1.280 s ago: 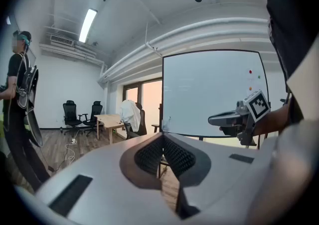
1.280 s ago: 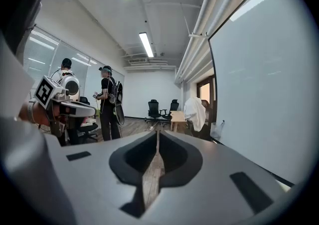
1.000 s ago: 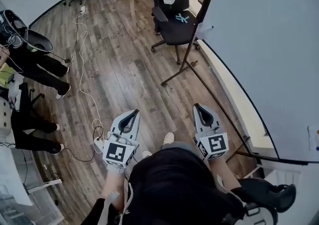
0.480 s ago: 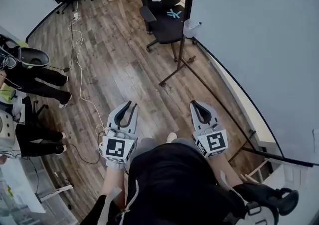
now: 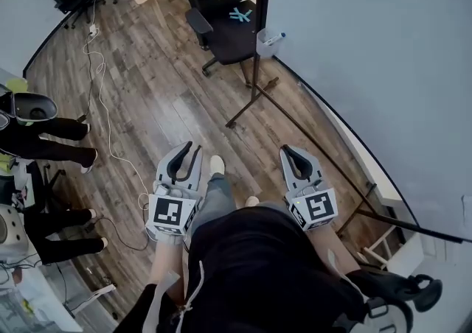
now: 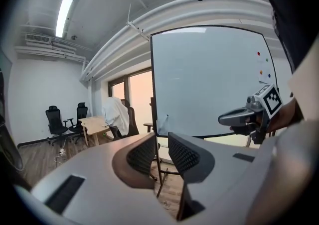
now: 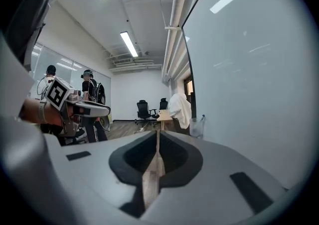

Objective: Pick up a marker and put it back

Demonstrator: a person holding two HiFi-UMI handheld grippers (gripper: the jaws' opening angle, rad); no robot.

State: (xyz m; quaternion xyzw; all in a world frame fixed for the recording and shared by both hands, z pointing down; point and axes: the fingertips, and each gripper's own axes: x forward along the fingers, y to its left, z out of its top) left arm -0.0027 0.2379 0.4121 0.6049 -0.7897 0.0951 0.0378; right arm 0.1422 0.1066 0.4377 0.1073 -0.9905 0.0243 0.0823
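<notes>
Both grippers have travelled along the whiteboard point(image 5: 383, 66) since the earlier frame, and the cup point(image 5: 265, 43) on its stand now sits nearer. The left gripper point(image 5: 193, 149) has just been opening its jaws, which stand apart with nothing between them. The right gripper point(image 5: 287, 152) has its jaws together, also empty. A marker point(image 5: 277, 35) pokes from the cup, well ahead of both. Picking it up and putting it back both remain to be done.
</notes>
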